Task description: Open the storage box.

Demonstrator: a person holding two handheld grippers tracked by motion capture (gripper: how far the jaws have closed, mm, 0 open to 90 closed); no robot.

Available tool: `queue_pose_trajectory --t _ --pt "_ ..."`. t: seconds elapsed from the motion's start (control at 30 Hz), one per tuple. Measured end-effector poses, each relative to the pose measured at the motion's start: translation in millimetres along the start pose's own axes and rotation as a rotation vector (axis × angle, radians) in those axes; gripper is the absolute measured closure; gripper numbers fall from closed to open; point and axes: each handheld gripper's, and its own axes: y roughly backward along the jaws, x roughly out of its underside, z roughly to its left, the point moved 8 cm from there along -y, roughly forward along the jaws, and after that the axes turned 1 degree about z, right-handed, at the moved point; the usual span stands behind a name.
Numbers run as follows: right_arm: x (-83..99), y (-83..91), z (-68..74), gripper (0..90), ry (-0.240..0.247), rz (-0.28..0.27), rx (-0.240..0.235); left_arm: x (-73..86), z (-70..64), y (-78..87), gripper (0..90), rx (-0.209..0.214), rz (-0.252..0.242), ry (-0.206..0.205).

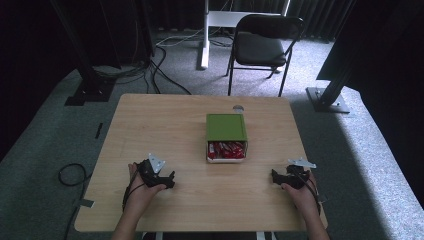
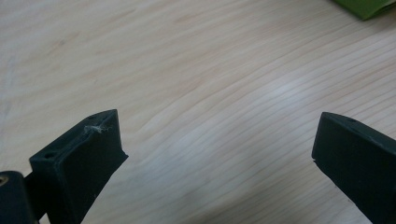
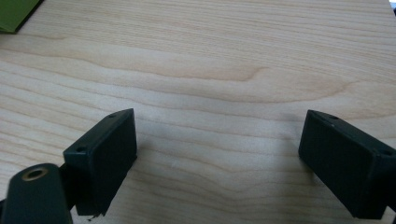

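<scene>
While both claws gape empty, a green-lidded box (image 1: 226, 127), half-open on red packets (image 1: 227, 149).

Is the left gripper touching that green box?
Apart. The high view shows bare table between the left gripper and the green box.

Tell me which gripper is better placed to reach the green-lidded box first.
Roughly even, leaning right. The green-lidded box sits right of the table's middle, so the right gripper looks slightly nearer than the left gripper. Both have jaws open and empty.
</scene>
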Motion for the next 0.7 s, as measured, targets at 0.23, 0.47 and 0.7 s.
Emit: queue_pose_trajectory --t 0.23,0.47,0.7 --pt "0.0 0.0 0.1 10.8 -0.001 0.0 0.0 -18.1 -17.8 2.3 2.6 0.017 -0.04 -0.077" --pt "0.0 0.0 0.0 10.8 0.0 0.0 0.001 -40.5 -34.6 8.6 2.6 0.024 -0.092 -0.164" --pt "0.0 0.0 0.0 10.8 0.0 0.0 0.0 -53.3 -49.9 10.4 2.6 0.047 -0.131 -0.224"
